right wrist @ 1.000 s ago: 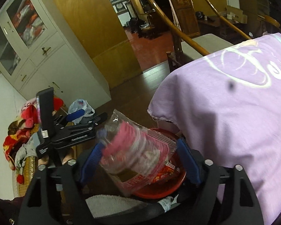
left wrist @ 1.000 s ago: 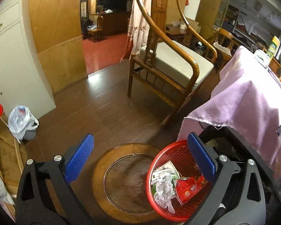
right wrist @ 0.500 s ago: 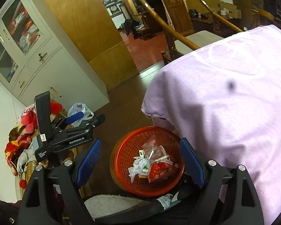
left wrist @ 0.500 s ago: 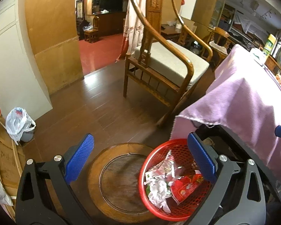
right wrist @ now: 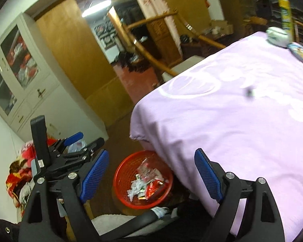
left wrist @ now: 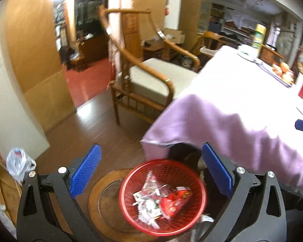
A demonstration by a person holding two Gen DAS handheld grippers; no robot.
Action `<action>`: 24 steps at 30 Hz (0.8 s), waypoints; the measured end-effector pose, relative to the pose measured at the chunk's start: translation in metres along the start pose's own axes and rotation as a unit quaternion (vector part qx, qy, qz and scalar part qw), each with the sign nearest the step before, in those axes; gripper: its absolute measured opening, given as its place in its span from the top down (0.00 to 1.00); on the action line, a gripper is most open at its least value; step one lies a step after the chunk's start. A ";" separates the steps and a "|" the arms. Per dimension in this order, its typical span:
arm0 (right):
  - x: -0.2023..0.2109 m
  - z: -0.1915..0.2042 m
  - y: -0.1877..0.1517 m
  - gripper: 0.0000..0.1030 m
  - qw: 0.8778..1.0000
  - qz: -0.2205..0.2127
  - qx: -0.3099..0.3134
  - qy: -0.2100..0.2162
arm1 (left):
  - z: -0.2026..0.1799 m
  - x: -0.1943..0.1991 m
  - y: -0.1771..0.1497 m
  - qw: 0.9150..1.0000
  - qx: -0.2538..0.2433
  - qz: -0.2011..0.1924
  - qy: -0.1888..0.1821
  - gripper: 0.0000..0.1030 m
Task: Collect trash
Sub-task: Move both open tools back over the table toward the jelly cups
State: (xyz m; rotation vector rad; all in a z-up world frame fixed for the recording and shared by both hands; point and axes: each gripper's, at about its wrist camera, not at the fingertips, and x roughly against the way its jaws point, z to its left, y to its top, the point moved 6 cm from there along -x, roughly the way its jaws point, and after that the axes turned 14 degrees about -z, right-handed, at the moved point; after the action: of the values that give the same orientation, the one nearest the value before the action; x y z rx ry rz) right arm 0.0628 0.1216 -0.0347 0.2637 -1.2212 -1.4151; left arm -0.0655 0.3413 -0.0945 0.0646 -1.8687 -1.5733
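Observation:
A red mesh basket (left wrist: pixel 123 197) stands on the floor at the corner of the purple-clothed table (left wrist: pixel 232 104). Crumpled wrappers (left wrist: pixel 161 199), white, clear and red, lie inside it. My left gripper (left wrist: pixel 150 148) hangs open above the basket with nothing between its blue pads. In the right wrist view the basket (right wrist: pixel 121 173) lies below and ahead, half tucked under the cloth, with the wrappers (right wrist: pixel 145 181) in it. My right gripper (right wrist: pixel 151 153) is empty and its jaws are opening wider. The left gripper (right wrist: pixel 84 141) shows to its left.
A wooden armchair (left wrist: pixel 151 80) stands beyond the basket, beside the table. A round wooden board (left wrist: pixel 103 197) lies under the basket. A white plastic bag (left wrist: pixel 18 163) sits by the cabinet (right wrist: pixel 20 70). A canister (left wrist: pixel 258 34) and dishes stand on the far table end.
The right gripper let go of a clear pink-printed wrapper, which now lies in the basket. Both grippers have risen and drawn back, so the basket looks smaller and more tabletop shows.

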 end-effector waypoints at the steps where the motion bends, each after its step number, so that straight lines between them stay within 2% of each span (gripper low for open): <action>1: 0.013 -0.008 0.003 0.15 1.000 -0.015 -0.005 -0.005 | -0.012 0.005 0.004 1.000 -0.011 -0.006 -0.007 0.07; 6: 0.077 -0.047 0.011 0.14 0.996 -0.080 -0.023 -0.037 | -0.079 0.029 0.024 0.996 -0.068 -0.041 -0.042 0.07; 10: 0.128 -0.082 0.011 0.12 0.989 -0.127 -0.021 -0.077 | -0.146 0.043 0.030 0.988 -0.116 -0.060 -0.079 0.07; 16: 0.203 -0.153 -0.002 0.09 0.972 -0.182 -0.051 -0.139 | -0.236 0.047 0.024 0.974 -0.169 -0.058 -0.136 0.07; 24: 0.253 -0.247 -0.018 0.09 0.949 -0.206 -0.116 -0.210 | -0.337 0.017 0.016 0.954 -0.219 -0.032 -0.203 0.07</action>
State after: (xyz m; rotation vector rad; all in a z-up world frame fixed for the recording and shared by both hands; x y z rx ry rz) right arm 0.1653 -0.2172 -0.0326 0.0513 -1.3734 -2.0390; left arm 0.1034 0.0501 -0.0614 -0.4288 -1.7702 -2.1358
